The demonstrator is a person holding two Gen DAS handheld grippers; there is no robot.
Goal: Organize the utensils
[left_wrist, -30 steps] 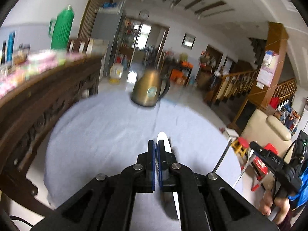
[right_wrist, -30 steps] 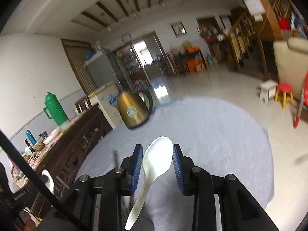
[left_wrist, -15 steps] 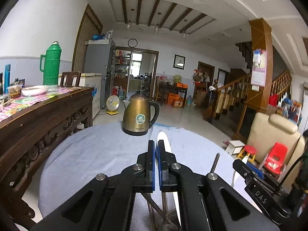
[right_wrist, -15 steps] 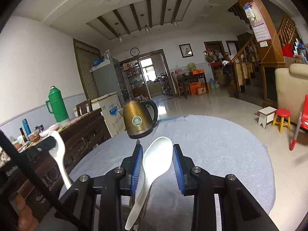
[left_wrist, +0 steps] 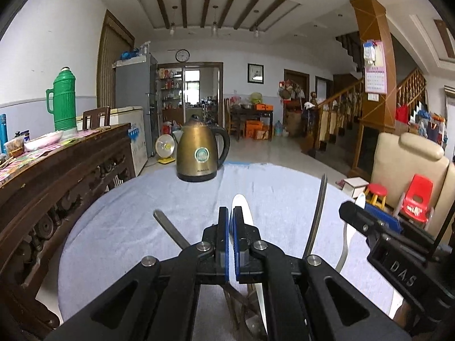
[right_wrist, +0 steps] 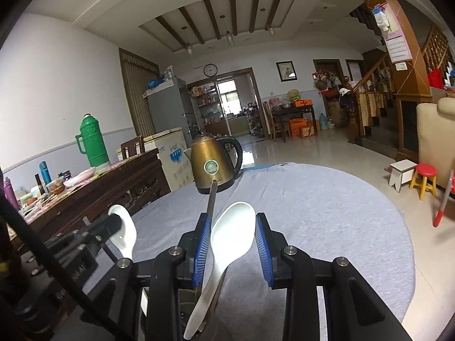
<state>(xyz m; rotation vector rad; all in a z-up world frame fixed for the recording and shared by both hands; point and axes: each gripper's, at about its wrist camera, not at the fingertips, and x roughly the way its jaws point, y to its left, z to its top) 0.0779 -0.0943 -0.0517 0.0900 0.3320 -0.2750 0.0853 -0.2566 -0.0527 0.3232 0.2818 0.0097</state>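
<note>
My left gripper [left_wrist: 230, 213] is shut on a white spoon [left_wrist: 239, 203], seen edge-on, its handle running down under the jaws. My right gripper [right_wrist: 233, 227] is shut on a second white spoon [right_wrist: 233, 234], with the bowl between the blue pads [right_wrist: 202, 245] and the handle slanting down. Both handles reach toward a holder [left_wrist: 250, 321] mostly hidden under the gripper bodies. Metal utensil handles [left_wrist: 170, 228] [left_wrist: 316, 216] [right_wrist: 212, 199] stick up from it. Each view shows the other gripper: the right gripper [left_wrist: 366, 221] and the left gripper [right_wrist: 113, 223].
A round table with a blue-grey cloth [left_wrist: 128, 213] carries a brass kettle [left_wrist: 199, 153] at its far side. A dark carved sideboard [left_wrist: 71, 170] with a green thermos [left_wrist: 64, 99] stands on the left. A beige armchair [left_wrist: 406, 176] and red stools are on the right.
Both grippers have rolled level and sunk with their spoons. The metal handles and the holder have come into view under them, and the two grippers now stand closer together.
</note>
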